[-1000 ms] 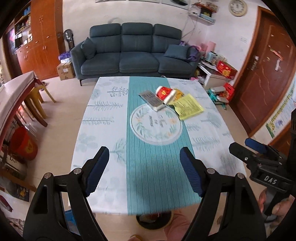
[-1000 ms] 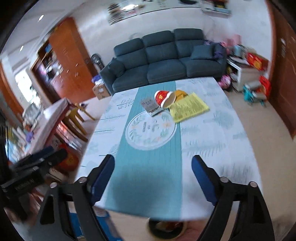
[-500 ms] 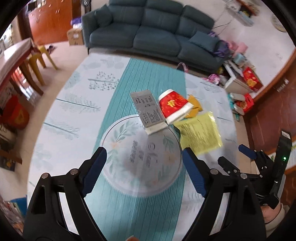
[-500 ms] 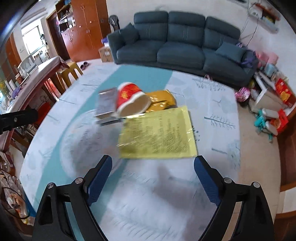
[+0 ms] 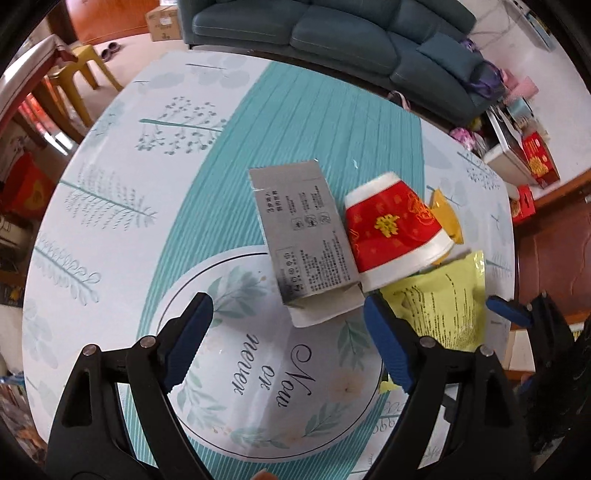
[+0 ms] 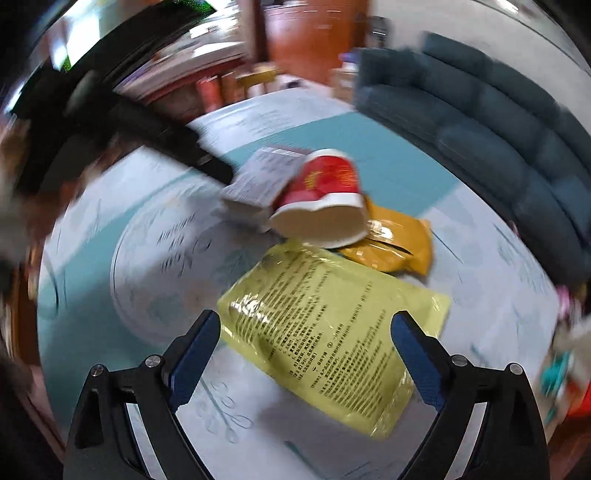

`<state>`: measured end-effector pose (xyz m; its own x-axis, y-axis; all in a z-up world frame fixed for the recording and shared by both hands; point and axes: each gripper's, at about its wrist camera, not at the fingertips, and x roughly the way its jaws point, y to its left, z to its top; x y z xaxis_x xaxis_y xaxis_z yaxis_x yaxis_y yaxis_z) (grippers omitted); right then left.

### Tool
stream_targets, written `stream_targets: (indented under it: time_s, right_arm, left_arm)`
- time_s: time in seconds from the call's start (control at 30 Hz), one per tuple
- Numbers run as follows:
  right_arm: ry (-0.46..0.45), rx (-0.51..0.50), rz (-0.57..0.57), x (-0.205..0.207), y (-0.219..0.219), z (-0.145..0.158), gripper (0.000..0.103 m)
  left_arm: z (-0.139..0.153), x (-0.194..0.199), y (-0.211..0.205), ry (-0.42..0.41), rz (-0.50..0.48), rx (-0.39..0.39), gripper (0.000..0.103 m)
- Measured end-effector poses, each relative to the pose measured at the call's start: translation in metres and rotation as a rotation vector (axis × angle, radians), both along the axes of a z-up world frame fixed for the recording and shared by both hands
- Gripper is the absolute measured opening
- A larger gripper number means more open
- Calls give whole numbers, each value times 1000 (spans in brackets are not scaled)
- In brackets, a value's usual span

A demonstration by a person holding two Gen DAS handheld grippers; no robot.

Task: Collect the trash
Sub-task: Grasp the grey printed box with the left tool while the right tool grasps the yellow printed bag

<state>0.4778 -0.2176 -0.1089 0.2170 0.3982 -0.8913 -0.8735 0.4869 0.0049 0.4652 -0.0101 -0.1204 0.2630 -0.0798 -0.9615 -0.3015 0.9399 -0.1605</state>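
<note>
Trash lies in a cluster on the table: a flattened grey carton (image 5: 308, 236), a red and white paper cup (image 5: 395, 230) on its side, an orange wrapper (image 5: 447, 216) behind it and a yellow plastic packet (image 5: 443, 304). My left gripper (image 5: 288, 317) is open, just short of the carton's near end. My right gripper (image 6: 306, 332) is open above the yellow packet (image 6: 332, 332), its fingers either side of it. The cup (image 6: 325, 199), carton (image 6: 262, 177) and orange wrapper (image 6: 395, 240) lie beyond. The right gripper also shows at the right edge of the left wrist view (image 5: 517, 314).
The table has a white and teal leaf-print cloth (image 5: 147, 184). A dark blue sofa (image 5: 332, 33) stands beyond it. A yellow stool (image 5: 74, 74) and another table are on the left. Boxes and toys (image 5: 532, 162) lie on the floor at the right.
Both grippers have moved forward and down over the table toward the trash. The right gripper has swung left and now sits over the yellow packet. Both stay open.
</note>
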Motion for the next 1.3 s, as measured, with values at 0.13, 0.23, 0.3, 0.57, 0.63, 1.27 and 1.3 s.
stream_targets:
  time_s: [0.13,0.23,0.3,0.57,0.63,1.27,1.3]
  right_arm:
    - [-12,-37,149,-10,7,-11,95]
    - [-24,-72,226,-14,15,-23,95]
    - [-18,-90,267,-15,19,-31,95]
    - [-49,-121,231,2,31,-50,91]
    - [-38,-99,166,14,27,-50,75]
    - [109,187,-367,74,-23,-4,12]
    - [118,203,-385,73,-26,-3,11]
  left_arm:
    - [-5,3,-3,27,-52,-10,82]
    - [-5,5,-1,30,-67,-17,82]
    - [-6,8,-2,30,-77,-25,82]
    - [-11,22,-8,31,-91,-40,82]
    - [-13,25,-8,32,-86,-44,82]
    - [-52,57,3,124,144,8,80]
    - [-51,57,2,124,143,24,77]
